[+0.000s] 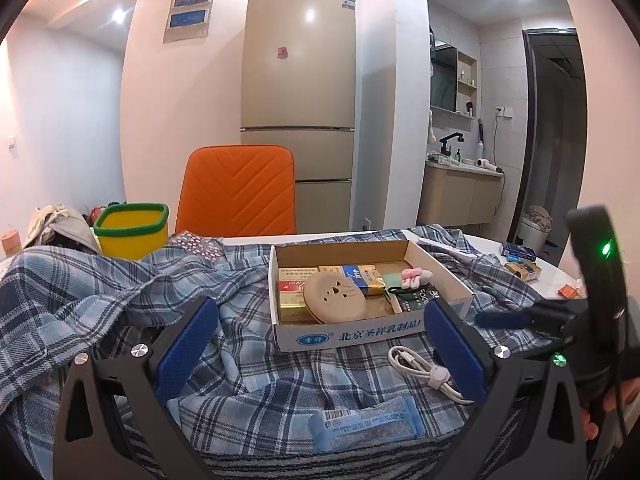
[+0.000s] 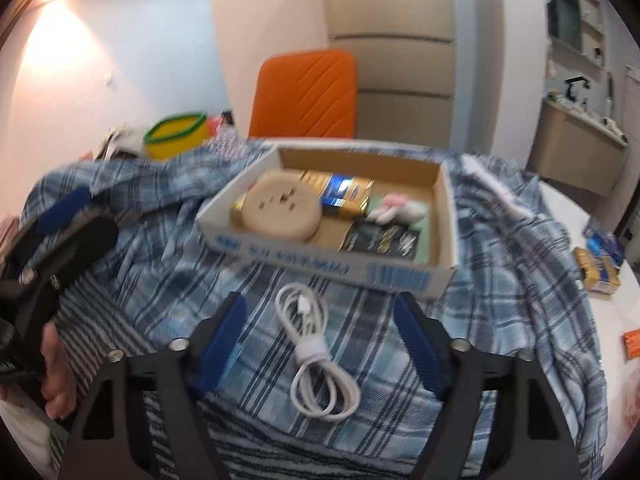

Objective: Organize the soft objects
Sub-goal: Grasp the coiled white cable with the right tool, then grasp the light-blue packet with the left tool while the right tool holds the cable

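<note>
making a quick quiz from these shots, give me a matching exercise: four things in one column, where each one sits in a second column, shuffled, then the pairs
Things
1. coiled white charging cable
2. round beige disc with small cut-outs
3. yellow bin with a green rim
4. blue-edged plastic packet with a barcode

Places
A. inside the shallow cardboard box
B. far left, beside the orange chair
C. on the blue plaid cloth, between the right gripper fingers
D. on the plaid cloth, nearest the left gripper camera

Pairs: 1-C, 2-A, 3-B, 4-D
</note>
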`<state>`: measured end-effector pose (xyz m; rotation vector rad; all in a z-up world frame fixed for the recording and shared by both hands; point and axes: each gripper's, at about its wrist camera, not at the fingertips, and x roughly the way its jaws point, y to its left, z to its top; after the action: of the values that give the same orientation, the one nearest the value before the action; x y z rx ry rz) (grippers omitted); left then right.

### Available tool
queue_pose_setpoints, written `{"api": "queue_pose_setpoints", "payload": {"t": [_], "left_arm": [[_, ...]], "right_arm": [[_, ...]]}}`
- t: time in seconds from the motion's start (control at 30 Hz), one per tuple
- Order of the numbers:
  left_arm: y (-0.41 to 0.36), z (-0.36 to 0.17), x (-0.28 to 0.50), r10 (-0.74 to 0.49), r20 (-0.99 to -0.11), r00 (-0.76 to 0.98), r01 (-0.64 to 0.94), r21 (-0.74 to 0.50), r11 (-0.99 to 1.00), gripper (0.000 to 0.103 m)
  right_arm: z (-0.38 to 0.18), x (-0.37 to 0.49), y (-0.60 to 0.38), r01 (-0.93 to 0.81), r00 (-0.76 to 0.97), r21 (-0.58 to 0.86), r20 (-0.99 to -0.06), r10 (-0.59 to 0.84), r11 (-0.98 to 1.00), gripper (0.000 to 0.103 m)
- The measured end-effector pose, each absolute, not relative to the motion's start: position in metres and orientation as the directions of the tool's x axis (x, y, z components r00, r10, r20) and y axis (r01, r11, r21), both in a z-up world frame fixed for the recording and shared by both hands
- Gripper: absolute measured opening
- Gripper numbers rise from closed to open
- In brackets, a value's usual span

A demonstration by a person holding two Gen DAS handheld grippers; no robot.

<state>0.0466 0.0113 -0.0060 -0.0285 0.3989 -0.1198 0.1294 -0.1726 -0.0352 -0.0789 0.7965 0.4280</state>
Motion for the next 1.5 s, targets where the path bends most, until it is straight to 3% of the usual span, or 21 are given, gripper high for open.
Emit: {"api": "queue_pose_setpoints", "payload": {"t": [0.03, 0.23, 0.47, 0.7, 0.97, 1.5], "left_arm": [[0.013, -0.006, 0.047, -0.124, -0.39, 0.913, 0.109, -0.059, 0.992, 0.103], [0.016, -0.01, 0.052, -0.126, -0.415, 0.901, 0.101, -0.082, 0.991, 0.103], [0.013, -0.012, 0.054, -0.133, -0.433, 0.892, 0.113, -0.072, 0.991, 0.103], [0.014, -0.016, 0.059, -0.15, -0.48, 0.864, 0.121, -0.091, 0.988, 0.103], [0.004, -0.034, 0.074, -0.259, -0.637, 0.726, 0.203, -0.162, 0.966, 0.103], [-0.027, -0.084, 0.097, -0.237, -0.845, 0.48, 0.283, -0.107, 0.953, 0.103]], "right_arm": [[-0.039, 0.131, -0.17, -0.406, 0.604, 0.086, -0.721, 0.338, 0.91, 0.066], [-0.058, 0.139, -0.159, -0.426, 0.526, 0.072, -0.792, 0.311, 0.902, 0.05], [-0.072, 0.144, -0.155, -0.434, 0.474, 0.065, -0.832, 0.289, 0.898, 0.044], [-0.08, 0.15, -0.153, -0.432, 0.439, 0.074, -0.853, 0.281, 0.899, 0.024], [-0.058, 0.137, -0.163, -0.429, 0.535, 0.089, -0.777, 0.332, 0.899, 0.023], [-0.036, 0.129, -0.18, -0.352, 0.648, 0.076, -0.699, 0.301, 0.933, 0.023]]}}
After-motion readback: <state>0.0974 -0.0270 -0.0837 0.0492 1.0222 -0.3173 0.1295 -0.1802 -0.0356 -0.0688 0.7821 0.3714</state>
